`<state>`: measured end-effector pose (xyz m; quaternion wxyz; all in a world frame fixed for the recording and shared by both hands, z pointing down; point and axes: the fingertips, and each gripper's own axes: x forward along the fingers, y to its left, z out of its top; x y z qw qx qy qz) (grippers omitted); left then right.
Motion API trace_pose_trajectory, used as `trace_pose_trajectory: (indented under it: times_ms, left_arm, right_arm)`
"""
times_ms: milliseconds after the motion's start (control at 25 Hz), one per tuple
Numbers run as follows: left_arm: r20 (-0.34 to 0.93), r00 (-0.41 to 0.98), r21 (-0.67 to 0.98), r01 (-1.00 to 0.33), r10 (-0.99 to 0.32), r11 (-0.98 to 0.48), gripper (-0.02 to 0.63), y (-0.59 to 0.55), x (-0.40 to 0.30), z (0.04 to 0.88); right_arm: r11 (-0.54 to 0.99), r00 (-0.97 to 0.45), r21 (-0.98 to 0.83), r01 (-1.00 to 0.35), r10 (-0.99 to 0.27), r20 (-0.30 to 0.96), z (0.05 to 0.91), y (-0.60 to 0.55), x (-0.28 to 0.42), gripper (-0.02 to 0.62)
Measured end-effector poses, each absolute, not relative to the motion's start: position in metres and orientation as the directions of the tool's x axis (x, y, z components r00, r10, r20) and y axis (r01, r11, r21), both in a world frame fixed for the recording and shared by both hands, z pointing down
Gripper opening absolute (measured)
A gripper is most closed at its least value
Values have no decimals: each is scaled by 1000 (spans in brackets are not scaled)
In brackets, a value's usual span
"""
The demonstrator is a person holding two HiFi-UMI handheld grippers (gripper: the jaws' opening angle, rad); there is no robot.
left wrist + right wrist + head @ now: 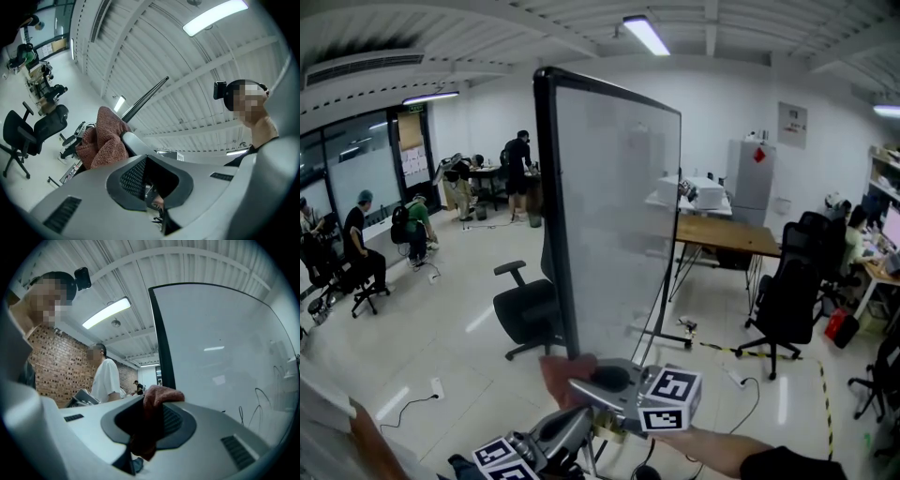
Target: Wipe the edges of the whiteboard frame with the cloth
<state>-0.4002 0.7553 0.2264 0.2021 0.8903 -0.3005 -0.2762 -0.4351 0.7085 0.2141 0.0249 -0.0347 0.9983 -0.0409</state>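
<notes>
The whiteboard stands upright, its black frame (555, 216) running down the near left edge. My right gripper (586, 380) is shut on a reddish-brown cloth (561, 373) that touches the lower end of that edge. In the right gripper view the cloth (157, 397) bunches between the jaws of my right gripper (150, 420), just below the frame (161, 348). My left gripper (567, 433) hangs lower and nearer to me, open, nothing in it. In the left gripper view, beyond my left gripper (152, 180), the cloth (104, 140) shows under the frame (145, 98).
A black office chair (525, 314) stands just left of the board, another (787, 300) to the right by a wooden table (727, 234). Cables (741, 394) trail on the floor. Several people sit and stand at the far left. A person in a white shirt (107, 378) stands nearby.
</notes>
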Motion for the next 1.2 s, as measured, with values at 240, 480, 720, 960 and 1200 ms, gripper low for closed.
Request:
trace_pose_trajectory:
  times_ms: [240, 480, 720, 960, 1200]
  left_arm:
    - [-377, 666, 506, -434, -644, -745, -12, 750, -400, 207]
    - [-388, 667, 469, -452, -636, -759, -12, 750, -397, 188]
    - [-402, 640, 431, -499, -655, -752, -12, 744, -390, 163]
    - [-421, 590, 408, -555, -689, -725, -12, 735, -384, 142]
    - [-423, 519, 374, -647, -743, -664, -12, 731, -371, 129]
  right_arm:
    - [998, -997, -34, -60, -61, -37, 195, 709, -437, 81]
    - [999, -998, 15, -48, -48, -35, 175, 711, -436, 81]
    - [998, -999, 58, 7, 9, -40, 148, 709, -431, 80]
    - [992, -994, 80, 99, 103, -47, 125, 705, -428, 77]
    - [975, -984, 149, 166, 174, -36, 110, 707, -418, 75]
